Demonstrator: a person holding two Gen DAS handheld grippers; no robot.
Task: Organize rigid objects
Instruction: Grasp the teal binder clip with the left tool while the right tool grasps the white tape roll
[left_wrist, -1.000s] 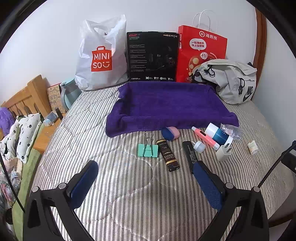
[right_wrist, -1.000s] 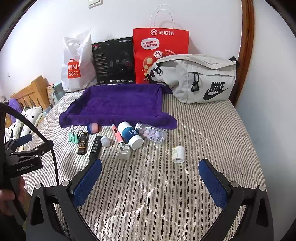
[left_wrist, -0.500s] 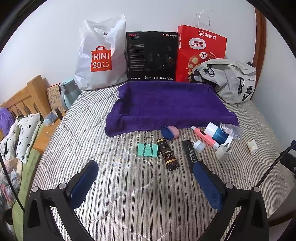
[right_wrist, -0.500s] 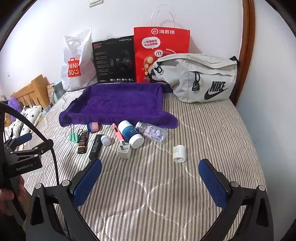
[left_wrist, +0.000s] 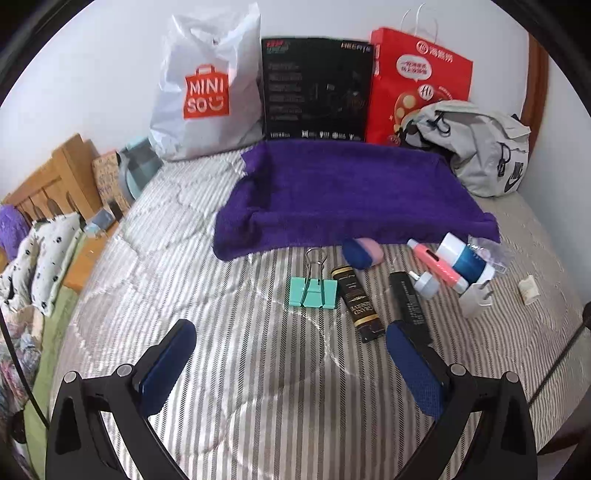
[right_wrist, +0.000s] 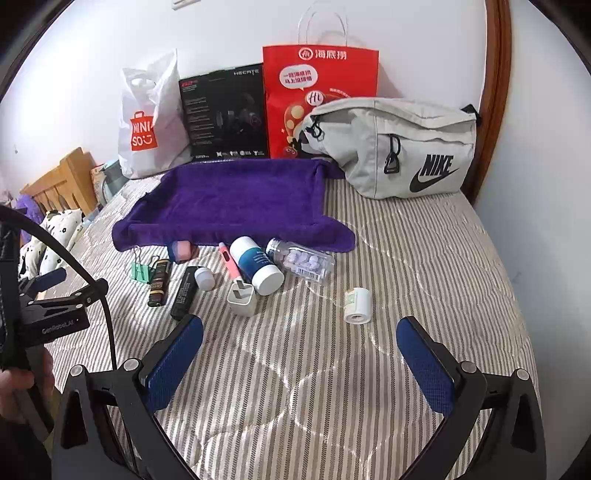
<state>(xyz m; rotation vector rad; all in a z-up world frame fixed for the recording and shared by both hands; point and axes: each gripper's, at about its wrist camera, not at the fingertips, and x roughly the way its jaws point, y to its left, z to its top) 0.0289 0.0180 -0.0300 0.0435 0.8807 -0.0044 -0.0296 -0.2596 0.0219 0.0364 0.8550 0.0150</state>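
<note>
A row of small items lies on the striped bed in front of a purple towel: a green binder clip, a brown-black tube, a black bar, a pink-blue case, a pink pen, a white-blue bottle, a clear pill bottle, a white charger and a small white roll. My left gripper hovers open near the clip. My right gripper is open before the roll.
A white shopping bag, a black box, a red paper bag and a grey waist bag line the wall. A wooden headboard and pillows are at the left. A hand holds the left gripper.
Both grippers have crept slightly forward toward the items. Nothing was picked up or moved.
</note>
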